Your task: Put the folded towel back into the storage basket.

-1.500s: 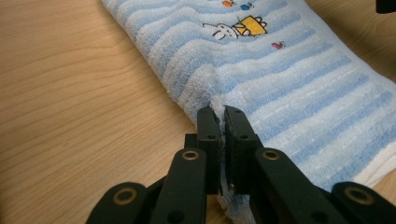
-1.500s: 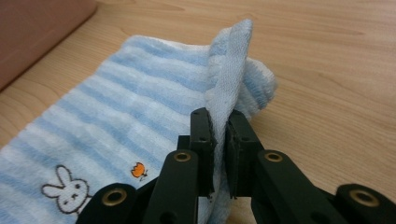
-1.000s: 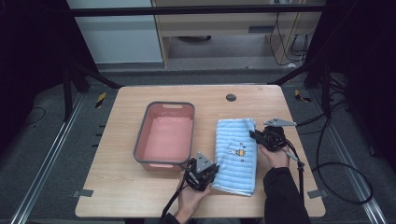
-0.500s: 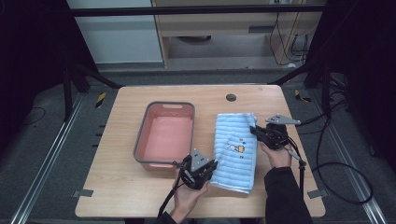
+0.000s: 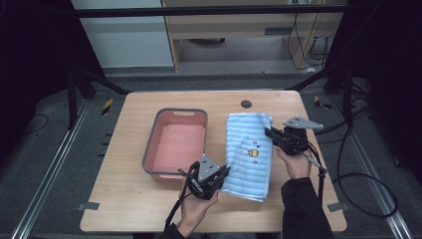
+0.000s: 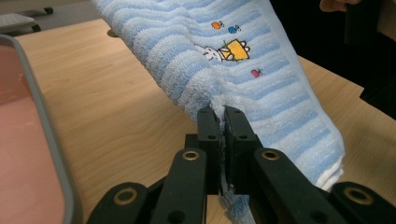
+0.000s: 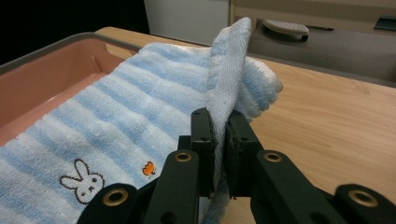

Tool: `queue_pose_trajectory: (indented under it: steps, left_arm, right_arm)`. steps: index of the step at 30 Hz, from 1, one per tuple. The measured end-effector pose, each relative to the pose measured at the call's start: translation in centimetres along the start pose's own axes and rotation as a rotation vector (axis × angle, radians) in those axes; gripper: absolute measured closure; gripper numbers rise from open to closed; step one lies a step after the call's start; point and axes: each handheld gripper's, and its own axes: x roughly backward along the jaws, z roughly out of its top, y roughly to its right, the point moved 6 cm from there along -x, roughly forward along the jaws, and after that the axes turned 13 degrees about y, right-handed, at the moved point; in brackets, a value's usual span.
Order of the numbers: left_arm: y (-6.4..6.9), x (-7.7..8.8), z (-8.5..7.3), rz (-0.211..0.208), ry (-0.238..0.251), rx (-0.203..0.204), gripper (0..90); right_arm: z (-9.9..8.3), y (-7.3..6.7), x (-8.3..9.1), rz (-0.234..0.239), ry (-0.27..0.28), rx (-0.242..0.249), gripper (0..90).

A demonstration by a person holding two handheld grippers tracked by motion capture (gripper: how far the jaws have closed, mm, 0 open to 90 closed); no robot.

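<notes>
Left tongs (image 5: 225, 172) are lifting towel (image 5: 249, 154) edge higher | right tongs (image 5: 269, 132) are clamping opposite edge | thin pinches are risking slippage

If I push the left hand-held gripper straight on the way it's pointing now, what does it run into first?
The towel itself. The left hand-held gripper is already shut on its edge, and the striped cloth rises directly ahead of the jaws. Beyond that, likely the other hand-held gripper, though depth is unclear.
</notes>
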Motion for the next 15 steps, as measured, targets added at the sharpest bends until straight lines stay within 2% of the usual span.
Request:
queue_pose_trajectory:
  steps: [5,15]
  left_arm:
    - [-0.4,0.7,0.8,0.010,0.018,-0.009,86.0]
    - [-1.5,2.2,3.3,0.031,0.068,-0.026,86.1]
  right_arm:
    - [1.0,-0.6,-0.2,0.007,0.022,-0.011,83.8]
    - [3.9,-2.0,-0.5,0.016,0.058,0.011,83.8]
